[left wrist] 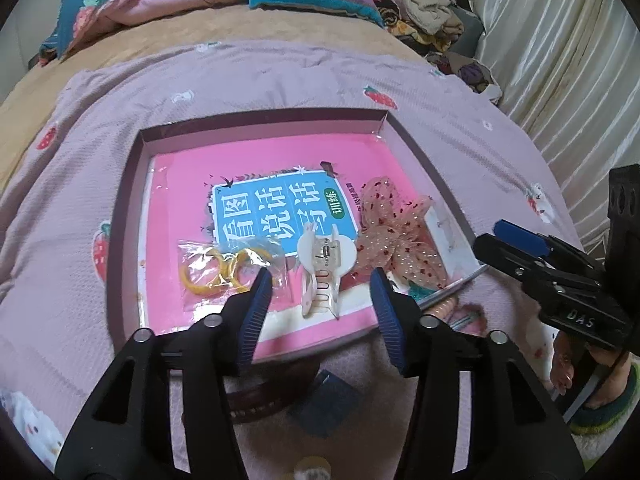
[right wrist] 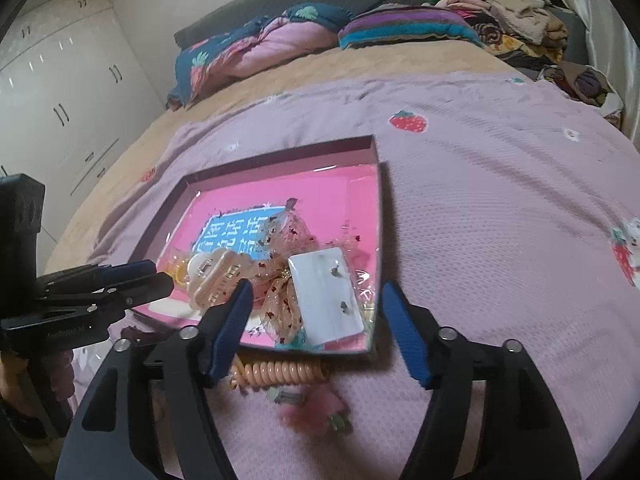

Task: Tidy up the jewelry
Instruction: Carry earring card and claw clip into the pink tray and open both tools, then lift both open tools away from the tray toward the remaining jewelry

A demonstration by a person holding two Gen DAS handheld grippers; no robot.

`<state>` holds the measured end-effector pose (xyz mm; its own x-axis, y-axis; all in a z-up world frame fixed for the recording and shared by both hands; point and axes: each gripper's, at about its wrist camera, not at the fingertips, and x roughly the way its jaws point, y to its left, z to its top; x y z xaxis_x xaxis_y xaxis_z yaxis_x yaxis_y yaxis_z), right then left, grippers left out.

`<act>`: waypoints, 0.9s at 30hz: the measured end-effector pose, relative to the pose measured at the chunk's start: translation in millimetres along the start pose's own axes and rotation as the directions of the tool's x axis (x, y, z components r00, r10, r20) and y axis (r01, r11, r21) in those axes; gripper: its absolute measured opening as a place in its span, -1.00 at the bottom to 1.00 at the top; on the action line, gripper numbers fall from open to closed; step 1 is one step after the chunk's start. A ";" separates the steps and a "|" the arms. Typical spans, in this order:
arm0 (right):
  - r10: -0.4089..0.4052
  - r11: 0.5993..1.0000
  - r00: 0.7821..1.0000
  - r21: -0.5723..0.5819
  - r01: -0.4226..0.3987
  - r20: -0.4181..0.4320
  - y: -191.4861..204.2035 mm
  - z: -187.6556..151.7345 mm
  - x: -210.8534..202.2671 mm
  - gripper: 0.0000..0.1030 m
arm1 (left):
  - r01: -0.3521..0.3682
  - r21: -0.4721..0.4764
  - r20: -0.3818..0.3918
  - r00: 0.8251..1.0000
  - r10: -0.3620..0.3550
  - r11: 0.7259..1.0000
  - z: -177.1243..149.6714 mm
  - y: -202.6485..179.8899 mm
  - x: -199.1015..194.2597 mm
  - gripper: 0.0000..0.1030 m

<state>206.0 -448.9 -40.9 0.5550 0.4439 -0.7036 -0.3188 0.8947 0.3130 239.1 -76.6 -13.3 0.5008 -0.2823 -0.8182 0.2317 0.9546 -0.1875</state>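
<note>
A shallow box (left wrist: 260, 119) lined with a pink book lies on the lilac strawberry bedspread. Inside it are a bag of yellow hair rings (left wrist: 224, 270), a white and pink claw clip (left wrist: 325, 268), a sequined peach bow (left wrist: 400, 236) and a white earring card (right wrist: 326, 296). My left gripper (left wrist: 321, 280) hovers open over the box's near edge, its blue pads well apart on either side of the claw clip without touching it. My right gripper (right wrist: 318, 288) is open wide above the earring card and bow. A peach coiled hair tie (right wrist: 280, 372) lies outside the box.
A pink fluffy clip (right wrist: 308, 412) and a dark blue card (left wrist: 326, 404) lie on the bedspread near me. Folded quilts (right wrist: 260, 46) and a heap of clothes (right wrist: 520, 12) sit at the far end. A curtain (left wrist: 560, 60) hangs to the right and a white wardrobe (right wrist: 60, 100) stands to the left.
</note>
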 end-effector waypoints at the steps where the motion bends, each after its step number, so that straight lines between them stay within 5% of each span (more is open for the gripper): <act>1: 0.003 1.000 1.000 0.011 -0.003 0.007 -1.2 -0.6 -5.9 0.48 | -0.009 0.005 0.009 1.000 0.009 1.000 -1.1 -1.1 -4.2 0.02; 10: -0.002 1.000 0.996 0.021 0.000 0.094 3.4 1.7 -51.3 0.74 | -0.030 -0.008 0.085 0.996 0.031 1.000 -3.2 -4.6 -42.1 0.41; 18: 0.001 1.000 0.990 0.009 -0.003 0.142 12.0 2.1 -80.9 0.76 | -0.025 -0.073 0.152 0.988 0.036 0.997 -3.7 3.1 -75.9 0.74; 27: 0.005 1.000 0.980 -0.020 -0.002 0.199 25.5 3.1 -108.8 0.81 | -0.029 -0.091 0.220 0.974 0.048 0.995 -8.5 5.8 -112.8 0.80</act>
<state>139.9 -474.2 45.7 0.6948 0.4499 -0.5610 -0.3346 0.8928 0.3016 176.8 -38.4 73.3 0.6824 -0.2502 -0.6868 0.1404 0.9670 -0.2128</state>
